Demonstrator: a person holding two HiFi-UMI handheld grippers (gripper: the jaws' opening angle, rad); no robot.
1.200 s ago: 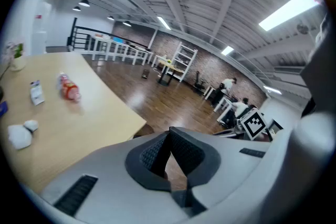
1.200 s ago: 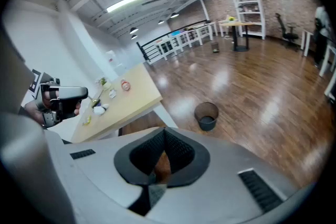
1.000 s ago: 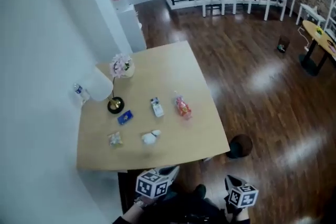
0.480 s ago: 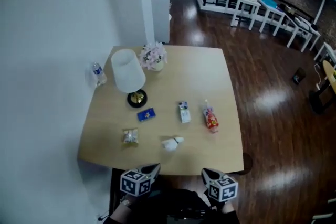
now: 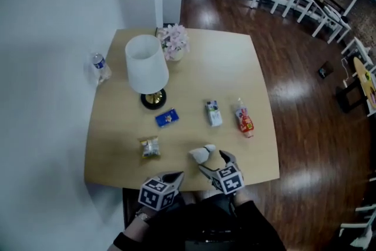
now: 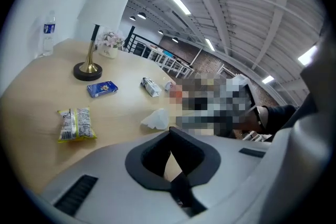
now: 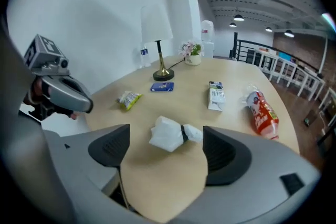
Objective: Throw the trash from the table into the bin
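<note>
Head view: nothing is binned yet. Right gripper point(image 7: 164, 152), jaws just opened, frames the white knotted plastic wad point(image 7: 168, 132) on the pale wooden table point(image 5: 111, 156); left gripper point(image 6: 171, 155) is clenched, empty

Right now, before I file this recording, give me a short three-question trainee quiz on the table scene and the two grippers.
1. True or false: the right gripper is shut on the crumpled white wrapper with the black band.
2. Which lies nearest the round base of the white-shaded lamp? A. red-and-white pouch B. small blue packet C. clear water bottle
3. Fill in: the left gripper has its jaws ___.
Key: 1 false: its jaws have just been opening and stand wide apart, with the wrapper ahead between them, untouched. 2 B. 3 together.
</note>
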